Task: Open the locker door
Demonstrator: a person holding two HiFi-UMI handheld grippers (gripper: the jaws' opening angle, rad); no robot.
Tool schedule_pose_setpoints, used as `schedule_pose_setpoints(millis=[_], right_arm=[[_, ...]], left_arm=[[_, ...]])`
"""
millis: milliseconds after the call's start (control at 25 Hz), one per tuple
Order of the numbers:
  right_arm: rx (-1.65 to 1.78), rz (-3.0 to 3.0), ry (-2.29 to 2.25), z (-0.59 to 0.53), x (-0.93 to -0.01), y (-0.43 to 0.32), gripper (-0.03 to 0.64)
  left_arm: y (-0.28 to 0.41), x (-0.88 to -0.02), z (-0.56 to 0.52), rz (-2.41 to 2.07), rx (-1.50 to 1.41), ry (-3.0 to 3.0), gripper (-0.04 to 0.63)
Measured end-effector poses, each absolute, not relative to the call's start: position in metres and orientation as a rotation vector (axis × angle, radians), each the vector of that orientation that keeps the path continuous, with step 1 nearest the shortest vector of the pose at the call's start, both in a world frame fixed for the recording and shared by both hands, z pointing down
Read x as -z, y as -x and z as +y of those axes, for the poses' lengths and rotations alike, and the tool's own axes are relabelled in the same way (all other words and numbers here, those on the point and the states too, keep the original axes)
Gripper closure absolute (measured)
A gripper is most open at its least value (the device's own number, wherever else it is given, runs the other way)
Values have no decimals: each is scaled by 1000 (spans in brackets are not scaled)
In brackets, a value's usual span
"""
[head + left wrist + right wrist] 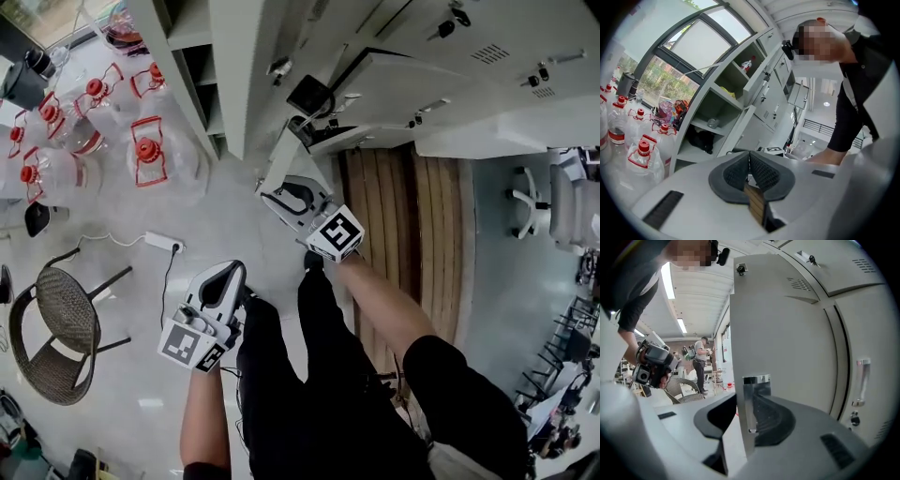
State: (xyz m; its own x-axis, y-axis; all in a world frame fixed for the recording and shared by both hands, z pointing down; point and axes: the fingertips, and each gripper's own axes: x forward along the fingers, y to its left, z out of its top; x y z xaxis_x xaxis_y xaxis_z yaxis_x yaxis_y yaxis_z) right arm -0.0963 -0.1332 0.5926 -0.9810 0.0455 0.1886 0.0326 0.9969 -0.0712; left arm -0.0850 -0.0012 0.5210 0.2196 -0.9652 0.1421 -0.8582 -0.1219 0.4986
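The grey locker door (pixel 284 155) stands ajar, swung out from the bank of lockers (pixel 469 56). My right gripper (pixel 281 192) is at its free edge. In the right gripper view the door (pixel 787 343) fills the middle, and its edge with a shiny metal latch plate (pixel 756 380) sits between the jaws of the right gripper (pixel 745 413). They stand wide, with a gap on the left side. My left gripper (pixel 225 272) hangs low beside the person's leg, away from the door. Seen in its own view, the left gripper (pixel 750 164) is shut with its pads meeting on nothing.
Water jugs with red caps (pixel 145 150) crowd the floor at left, by open shelves (pixel 712 108). A wicker chair (pixel 61 328) and a power strip (pixel 161 242) lie lower left. Wooden slats (pixel 412 225) run under the lockers. An office chair (pixel 544 202) stands right. A person (pixel 700 362) stands far off.
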Motion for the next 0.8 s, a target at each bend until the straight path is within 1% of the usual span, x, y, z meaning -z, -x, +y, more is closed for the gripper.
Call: schedule_pose_setpoints(millis=[360, 800], right_arm=[[-110, -2947, 35, -138, -595, 75, 491], [-98, -2911, 78, -144, -597, 53, 489]], left_arm=[[49, -516, -31, -1702, 340, -1992, 578], [25, -526, -51, -1681, 338, -1966, 577]])
